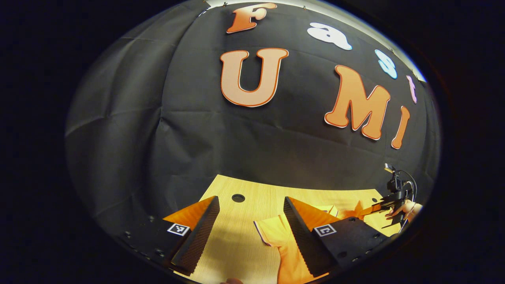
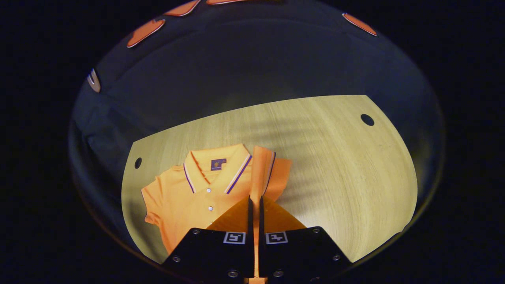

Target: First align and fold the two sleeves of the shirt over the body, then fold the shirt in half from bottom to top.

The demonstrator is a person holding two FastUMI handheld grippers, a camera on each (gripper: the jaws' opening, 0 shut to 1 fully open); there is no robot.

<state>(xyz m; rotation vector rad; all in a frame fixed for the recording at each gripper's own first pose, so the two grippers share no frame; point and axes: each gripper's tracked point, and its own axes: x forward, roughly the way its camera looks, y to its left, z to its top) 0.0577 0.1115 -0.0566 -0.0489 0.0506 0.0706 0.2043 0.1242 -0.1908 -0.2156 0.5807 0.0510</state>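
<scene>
Shirt (image 2: 189, 193) sleeve (image 2: 263, 173) pinched in right tool (image 2: 254, 205); left tool (image 1: 250, 221) spread above hem

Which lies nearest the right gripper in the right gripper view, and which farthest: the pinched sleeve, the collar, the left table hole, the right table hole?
1. Sleeve: held between the right gripper fingers.
2. Collar: just left, beyond the tips.
3. Left table hole: past the shirt, near the left edge.
4. Right table hole: far upper right.

A light wooden table (image 2: 335, 165) with round holes carries an orange polo shirt (image 2: 185, 197), seemingly flat.
</scene>
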